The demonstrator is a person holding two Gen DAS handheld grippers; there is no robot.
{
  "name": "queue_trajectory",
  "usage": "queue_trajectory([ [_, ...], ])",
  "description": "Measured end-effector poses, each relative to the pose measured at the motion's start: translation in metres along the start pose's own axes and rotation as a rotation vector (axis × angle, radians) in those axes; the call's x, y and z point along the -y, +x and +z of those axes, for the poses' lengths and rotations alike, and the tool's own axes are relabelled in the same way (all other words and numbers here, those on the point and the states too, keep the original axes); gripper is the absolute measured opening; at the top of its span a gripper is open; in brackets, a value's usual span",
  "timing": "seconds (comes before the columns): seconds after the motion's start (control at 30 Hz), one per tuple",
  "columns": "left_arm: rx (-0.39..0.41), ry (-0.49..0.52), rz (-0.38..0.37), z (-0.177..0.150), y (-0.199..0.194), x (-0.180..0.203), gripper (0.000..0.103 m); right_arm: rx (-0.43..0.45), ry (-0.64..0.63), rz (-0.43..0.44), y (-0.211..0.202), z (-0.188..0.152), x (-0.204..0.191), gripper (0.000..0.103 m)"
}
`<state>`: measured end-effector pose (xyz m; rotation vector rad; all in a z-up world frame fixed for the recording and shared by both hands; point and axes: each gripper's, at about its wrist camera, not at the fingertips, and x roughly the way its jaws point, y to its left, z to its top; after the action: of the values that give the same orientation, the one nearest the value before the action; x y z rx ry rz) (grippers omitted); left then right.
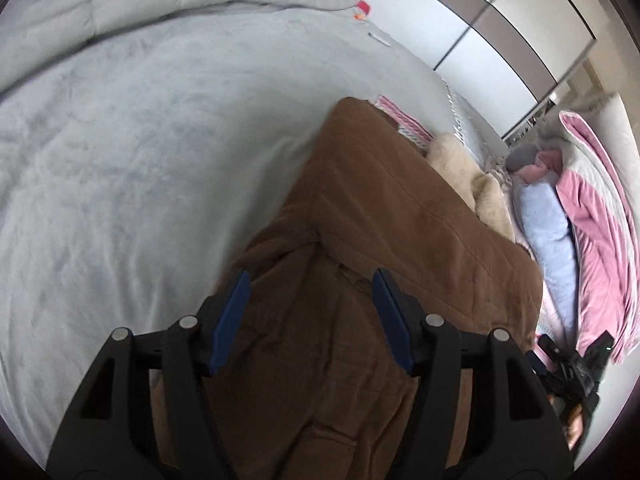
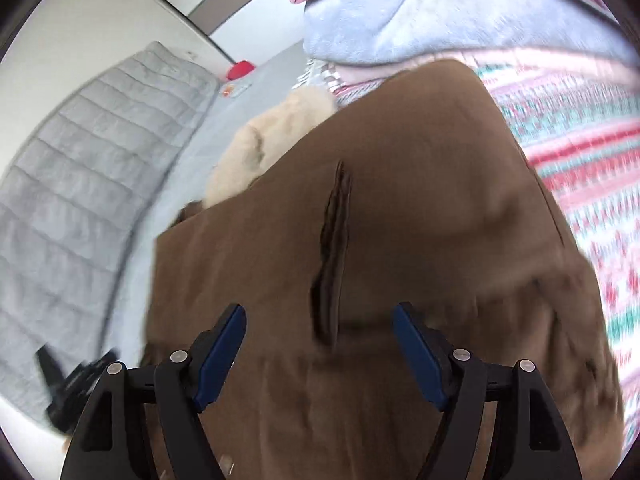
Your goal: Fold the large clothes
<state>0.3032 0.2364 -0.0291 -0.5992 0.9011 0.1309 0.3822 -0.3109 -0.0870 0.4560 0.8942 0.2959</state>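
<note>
A large brown coat (image 1: 360, 216) with a cream fur collar (image 1: 476, 176) lies on a grey bed cover (image 1: 140, 168). My left gripper (image 1: 310, 284) is open, its blue pads spread above a folded part of the coat. In the right wrist view the brown coat (image 2: 420, 200) fills the middle, with a dark pocket slit (image 2: 332, 256) and the cream fur collar (image 2: 272, 148) at its far end. My right gripper (image 2: 320, 320) is open above the coat, holding nothing. The other gripper shows at each view's lower edge (image 1: 576, 368).
A pile of other clothes lies right of the coat: a light blue fleece (image 1: 548, 224), a pink garment (image 1: 600, 232) and a red-and-green patterned knit (image 2: 580, 160). A grey quilted duvet (image 2: 80, 168) lies at the bed's far side. Wardrobe doors (image 1: 500, 32) stand behind.
</note>
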Motion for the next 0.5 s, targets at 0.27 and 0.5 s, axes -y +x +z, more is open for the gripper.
queue_trajectory([
  [0.27, -0.040, -0.098, 0.026, 0.012, 0.017, -0.028, 0.064, -0.126, -0.054, -0.158, 0.081, 0.044, -0.030, 0.013],
  [0.5, -0.069, -0.047, 0.057, 0.012, 0.027, -0.016, 0.064, 0.132, -0.393, -0.217, 0.029, 0.066, -0.119, 0.009],
])
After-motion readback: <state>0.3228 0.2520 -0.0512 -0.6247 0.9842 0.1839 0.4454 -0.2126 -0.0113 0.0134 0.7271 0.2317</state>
